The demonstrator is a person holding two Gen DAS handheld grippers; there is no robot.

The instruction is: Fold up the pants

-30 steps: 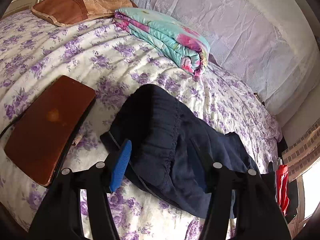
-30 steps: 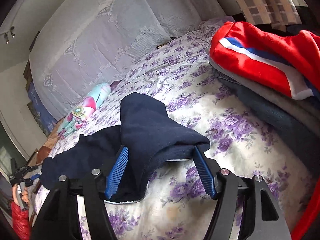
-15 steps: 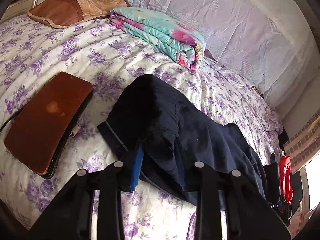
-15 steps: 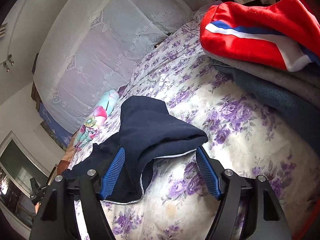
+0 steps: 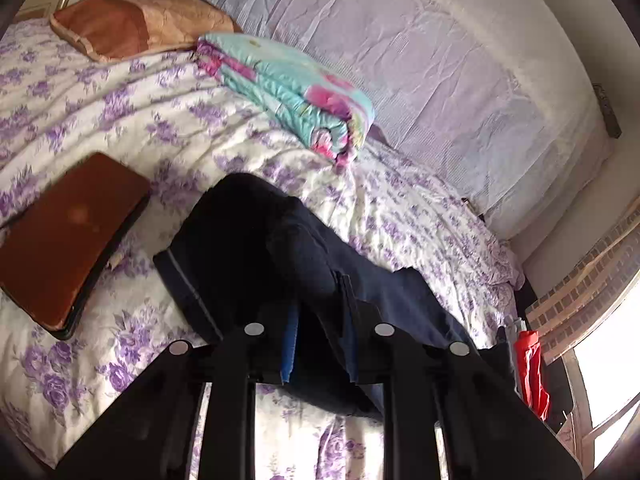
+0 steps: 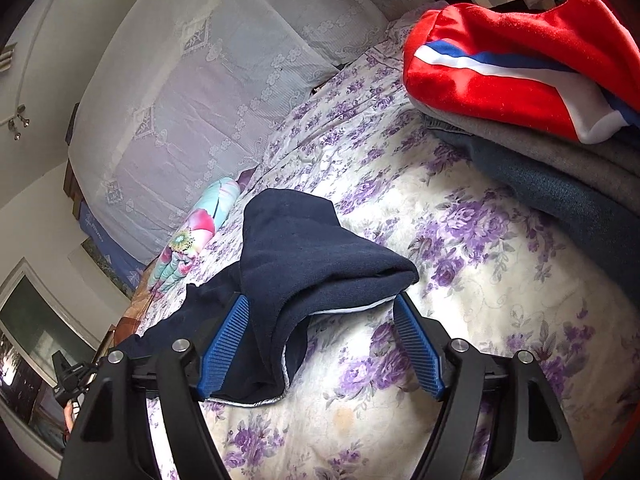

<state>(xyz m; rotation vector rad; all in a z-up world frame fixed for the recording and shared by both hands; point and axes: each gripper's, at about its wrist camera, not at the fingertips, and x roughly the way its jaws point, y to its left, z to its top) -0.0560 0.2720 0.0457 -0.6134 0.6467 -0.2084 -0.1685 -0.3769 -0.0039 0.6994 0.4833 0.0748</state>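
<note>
The navy pants lie crumpled on the bed with its purple-flowered sheet. The left tongs are clenched on the waist end, pinching a fold of cloth. The right tongs stand wide apart around the folded leg end, pads not pressing it. Beside the pants lies a brown laptop; a rolled floral quilt lies beyond.

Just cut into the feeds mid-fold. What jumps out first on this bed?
The dark navy pants lie crumpled mid-bed on the purple-flowered bedspread, the left gripper shut on their near edge and the right gripper open around another fold. The red garment with its blue and white stripe tops a folded stack to the right in the right wrist view.
</note>
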